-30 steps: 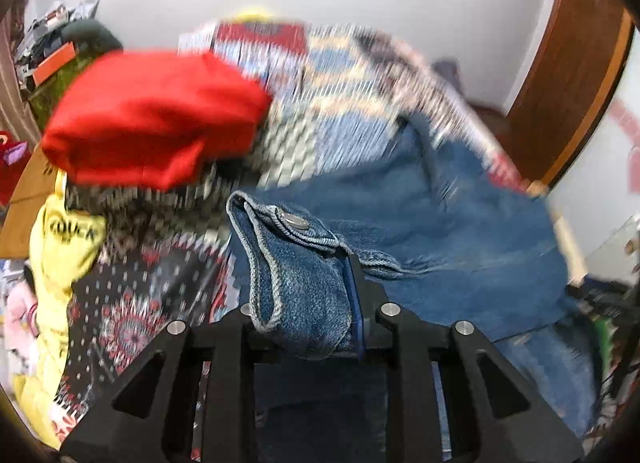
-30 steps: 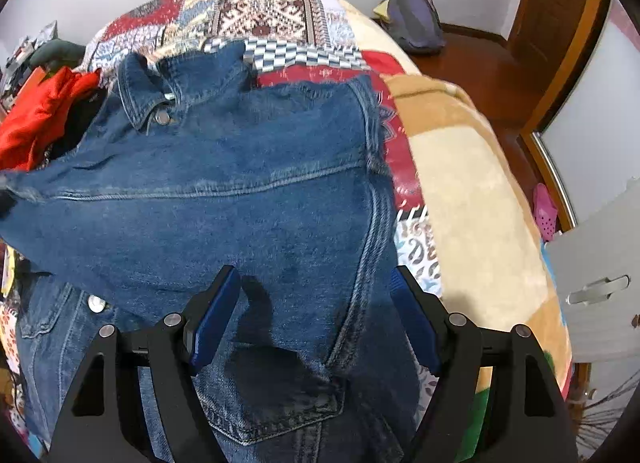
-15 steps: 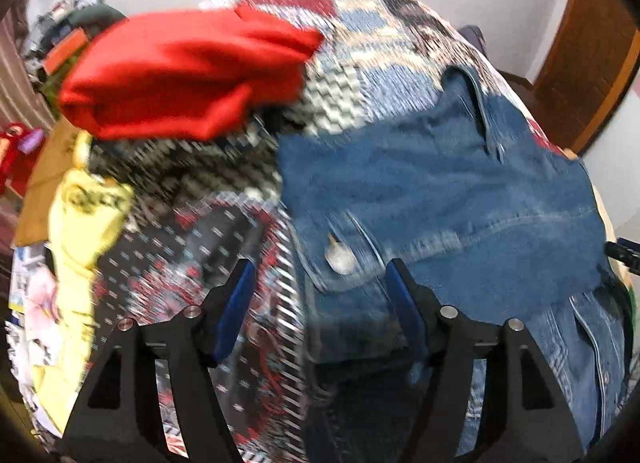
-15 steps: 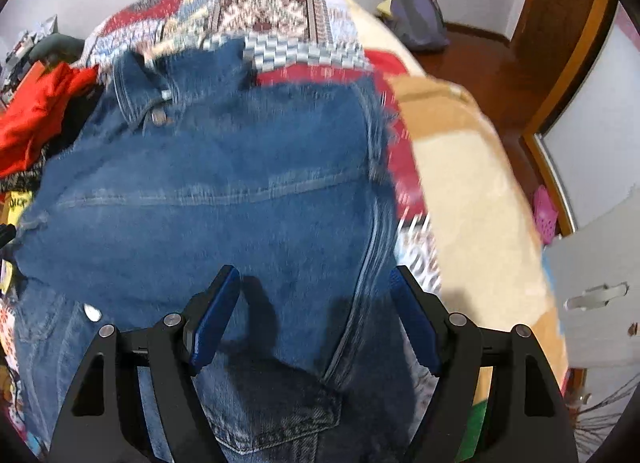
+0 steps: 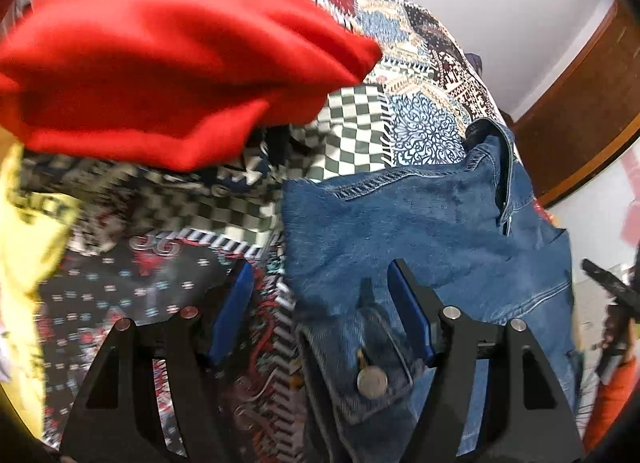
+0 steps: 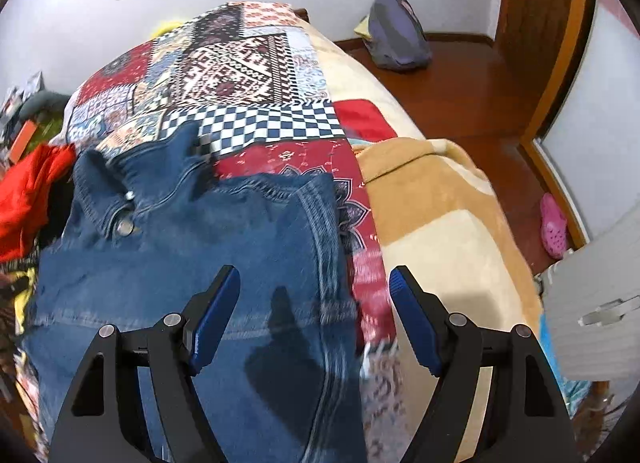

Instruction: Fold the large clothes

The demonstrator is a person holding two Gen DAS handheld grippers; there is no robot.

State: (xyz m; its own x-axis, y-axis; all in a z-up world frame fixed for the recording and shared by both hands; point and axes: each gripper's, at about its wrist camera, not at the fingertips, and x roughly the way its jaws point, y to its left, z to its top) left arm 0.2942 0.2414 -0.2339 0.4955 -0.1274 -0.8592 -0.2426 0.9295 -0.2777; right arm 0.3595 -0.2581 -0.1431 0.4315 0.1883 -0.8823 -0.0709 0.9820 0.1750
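Left wrist view: a patchwork bedspread covers the bed below a white wall. The left tool, its jaws just opened and standing apart, hangs over the denim jacket's near edge, gripping nothing. A red garment lies beyond.

Right wrist view: the right tool, jaws apart and empty, hovers over the jacket's edge toward the bed's right side; a pink shoe sits on the wooden floor.

free: tan blanket right | blocked: red garment left
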